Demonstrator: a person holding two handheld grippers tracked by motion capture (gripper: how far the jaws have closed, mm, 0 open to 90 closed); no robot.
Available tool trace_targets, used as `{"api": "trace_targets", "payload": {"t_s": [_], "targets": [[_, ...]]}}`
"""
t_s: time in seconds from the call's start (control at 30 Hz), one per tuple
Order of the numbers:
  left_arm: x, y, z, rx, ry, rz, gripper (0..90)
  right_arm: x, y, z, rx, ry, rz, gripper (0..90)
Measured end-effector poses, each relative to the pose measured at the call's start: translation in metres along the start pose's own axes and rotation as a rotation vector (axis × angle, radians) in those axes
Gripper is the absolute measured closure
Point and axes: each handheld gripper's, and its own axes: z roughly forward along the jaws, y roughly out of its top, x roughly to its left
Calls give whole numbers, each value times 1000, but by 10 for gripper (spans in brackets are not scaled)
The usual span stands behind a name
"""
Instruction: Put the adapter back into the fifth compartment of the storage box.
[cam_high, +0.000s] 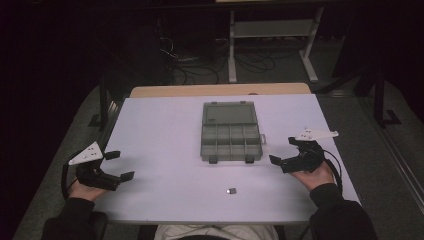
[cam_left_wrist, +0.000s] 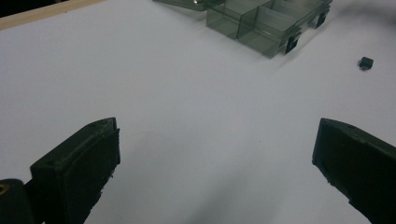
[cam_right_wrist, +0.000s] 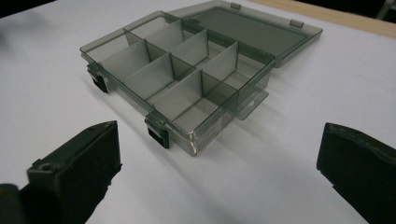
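Both grippers sit wide open and empty, left gripper and right gripper, so I'd guess pinch the small dark piece squarely before heading to the organiser box.

The high view looks forward and down from above my side of the table; my left gripper view sits low over the white top, facing the compartment box from afar; my right gripper view looks along my jaws at that same box, much nearer; all three share it.
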Motion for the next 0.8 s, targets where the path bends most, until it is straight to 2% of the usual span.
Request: {"api": "trace_targets", "payload": {"t_s": [0.1, 0.2, 0.5, 0.8], "targets": [[0, 0, 0, 1, -8, -2, 9, 0, -1, 1, 12, 25, 3, 0], [-1, 0, 0, 7, -25, -2, 9, 1, -2, 1, 13, 31, 3, 0], [-2, 1, 1, 22, -15, 6, 9, 0, -3, 1, 10, 23, 0, 0], [-7, 5, 4, 57, -25, 31, 8, 0, -4, 2, 19, 34, 4, 0]]}}
